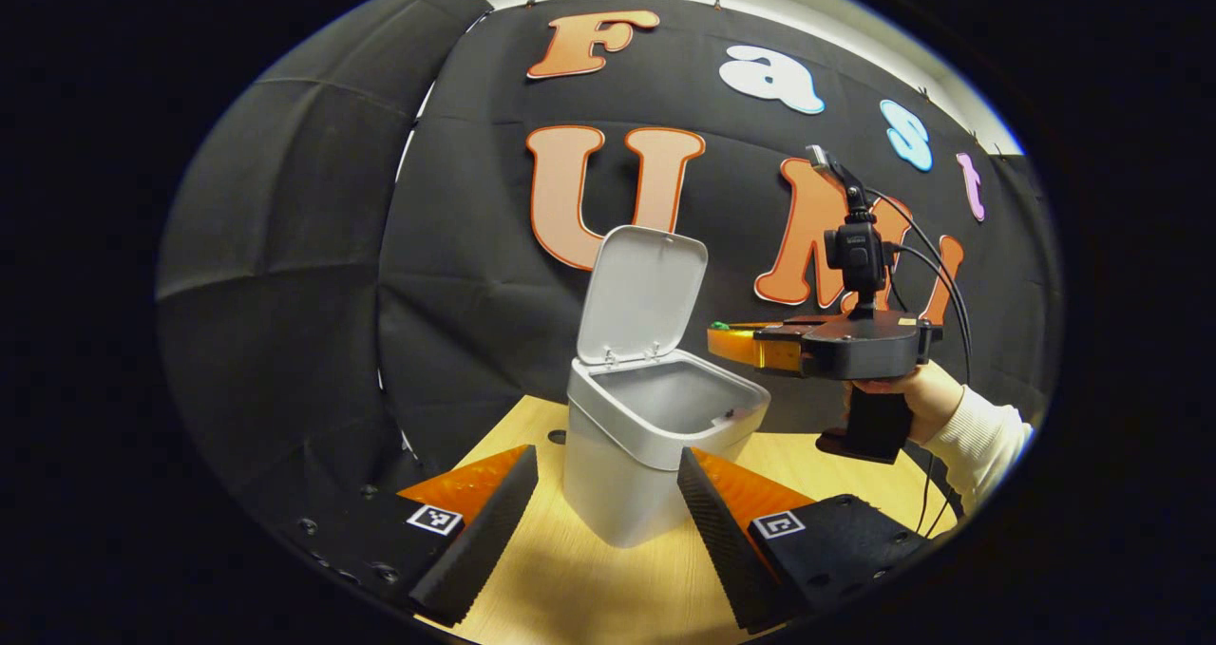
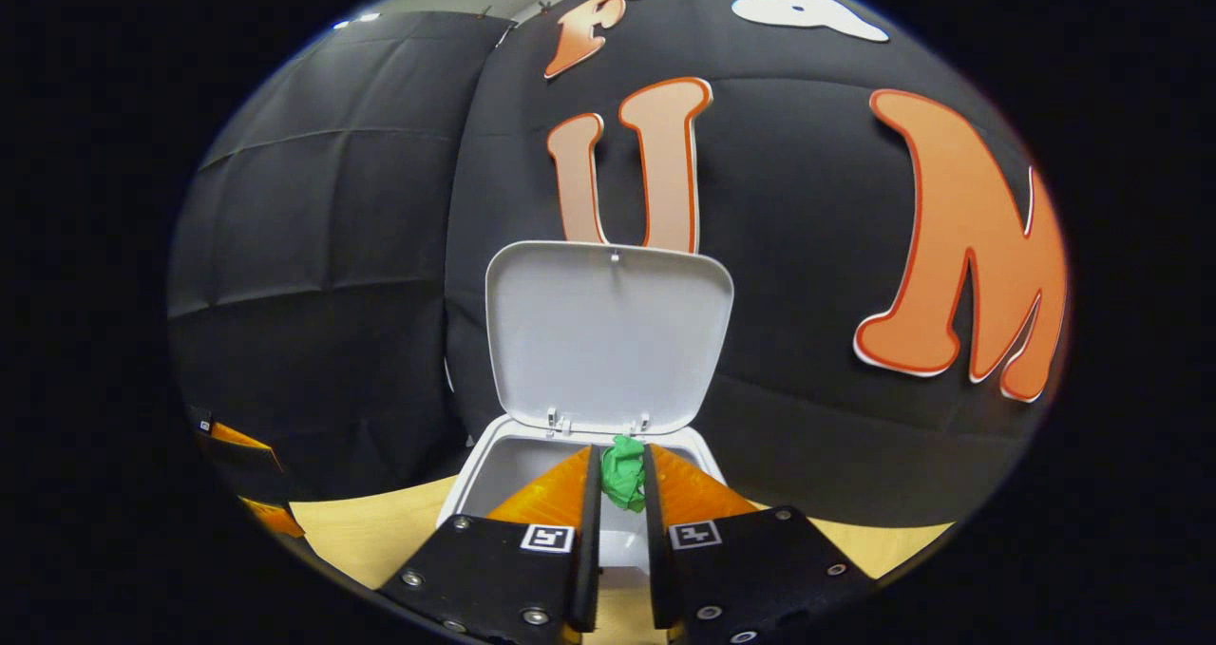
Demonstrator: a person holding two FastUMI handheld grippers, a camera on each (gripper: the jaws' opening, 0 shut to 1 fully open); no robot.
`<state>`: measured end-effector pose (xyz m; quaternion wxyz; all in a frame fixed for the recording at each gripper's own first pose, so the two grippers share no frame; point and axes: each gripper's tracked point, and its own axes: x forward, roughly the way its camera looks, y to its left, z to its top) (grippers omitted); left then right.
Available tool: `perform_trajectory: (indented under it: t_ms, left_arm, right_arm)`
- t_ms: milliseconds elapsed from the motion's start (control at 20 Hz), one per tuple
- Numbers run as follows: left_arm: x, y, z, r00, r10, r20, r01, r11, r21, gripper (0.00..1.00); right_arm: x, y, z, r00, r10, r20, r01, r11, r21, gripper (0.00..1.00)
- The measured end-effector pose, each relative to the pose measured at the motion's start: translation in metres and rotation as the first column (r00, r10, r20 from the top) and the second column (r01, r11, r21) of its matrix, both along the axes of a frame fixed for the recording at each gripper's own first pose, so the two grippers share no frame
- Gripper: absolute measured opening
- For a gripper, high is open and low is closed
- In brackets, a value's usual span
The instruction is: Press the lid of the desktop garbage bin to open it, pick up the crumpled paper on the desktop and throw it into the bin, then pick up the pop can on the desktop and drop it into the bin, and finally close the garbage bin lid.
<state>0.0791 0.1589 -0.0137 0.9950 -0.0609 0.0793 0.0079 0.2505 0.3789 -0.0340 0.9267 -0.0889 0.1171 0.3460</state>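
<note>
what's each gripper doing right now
Left gripper: open, holding nothing, its fingers either side of the open bin.
Right gripper: closed on the green crumpled paper, held over the bin's opening.

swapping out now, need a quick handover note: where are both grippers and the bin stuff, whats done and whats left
Right gripper: shut on the green crumpled paper, held above the open bin, near its right rim.
Left gripper: open, empty, low in front of the bin, one finger on each side of it.
Bin stands on the table, lid upright.
Done: lid opened, paper picked up.
Left: release the paper into the bin, then pick up the can and drop it in, then close the lid. I can't place the can from these views.
</note>
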Motion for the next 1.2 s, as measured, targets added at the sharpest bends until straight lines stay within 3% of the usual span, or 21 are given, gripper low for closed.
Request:
perform_trajectory:
  t_ms: [50, 250, 700, 1200]
  left_arm:
    - [0.000, 0.004, 0.000, 1.000, 0.003, -0.001, -0.003, 1.000, 0.000, 0.95]
    - [0.004, 0.012, 0.002, 1.000, 0.007, -0.001, -0.007, 1.000, 0.009, 0.95]
    - [0.016, -0.010, -0.002, 0.999, -0.037, -0.008, 0.037, 0.999, -0.007, 0.95]
    - [0.032, -0.086, -0.004, 0.985, -0.174, -0.007, 0.174, 0.985, 0.016, 0.94]
  right_arm:
    - [0.000, 0.000, -0.007, 1.000, -0.002, -0.027, 0.002, 1.000, 0.009, 0.27]
    - [0.005, 0.001, -0.017, 0.998, -0.020, -0.064, 0.020, 1.000, 0.003, 0.95]
    - [0.007, -0.031, -0.004, 0.997, -0.064, -0.048, 0.066, 0.997, 0.032, 0.95]
    - [-0.011, -0.150, 0.042, 0.978, -0.207, 0.016, 0.204, 0.974, 0.095, 0.95]
